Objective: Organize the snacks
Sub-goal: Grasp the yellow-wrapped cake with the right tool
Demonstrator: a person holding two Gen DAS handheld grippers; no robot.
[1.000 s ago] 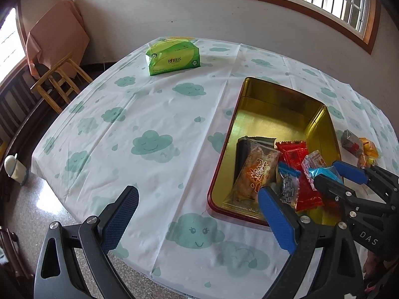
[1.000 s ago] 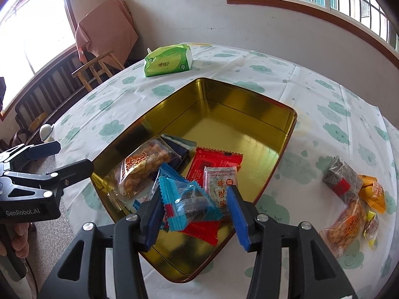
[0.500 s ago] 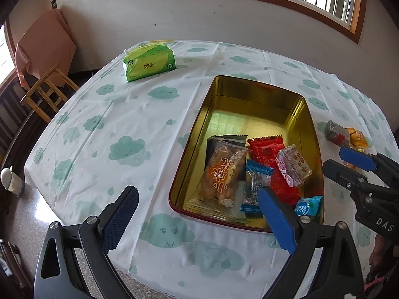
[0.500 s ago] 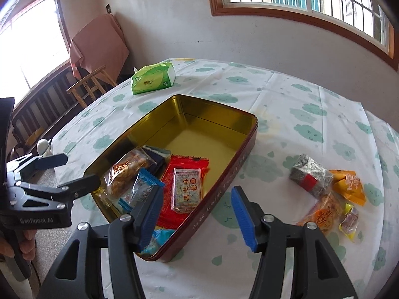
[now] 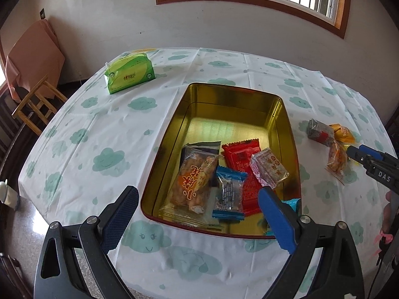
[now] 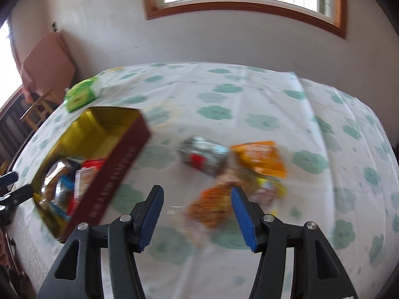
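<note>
**Both grippers empty over a snack-strewn table**

The right gripper [image 6: 197,215] has its blue-padded fingers [image 6: 151,215] standing partly apart with nothing clamped between them. It hangs above a loose group of wrapped snacks on the cloud-print tablecloth [image 6: 249,104]. This view is blurred, so contact cannot be judged. An orange-brown snack packet [image 6: 212,205] lies in line with the gap between the pads, just beyond the tips. Past it lie a silver packet with a red patch [image 6: 202,158], an orange packet [image 6: 260,158] and a small yellow-edged sweet [image 6: 268,190], all close together.

The left gripper [image 5: 198,218] is spread wide and holds nothing. It hovers at the near end of an open gold-lined tin [image 5: 234,97], whose outer wall is dark red. Inside, bunched at the near end, are a clear packet of fried snacks [image 5: 193,182] printed with large orange Chinese characters, a blue-ended sweet [image 5: 229,194], a red packet [image 5: 240,159], a pink-and-white packet [image 5: 268,168] lying on the red one, and a dark packet [image 5: 205,147] beneath the fried snacks. A light-blue wrapper [image 5: 291,203] peeks out beside the left gripper's right finger.

From the left view, the right gripper's body shows the letters "DAS". A green tissue pack [image 5: 129,73] sits at the far left of the table; its logo is too small to read.
</note>
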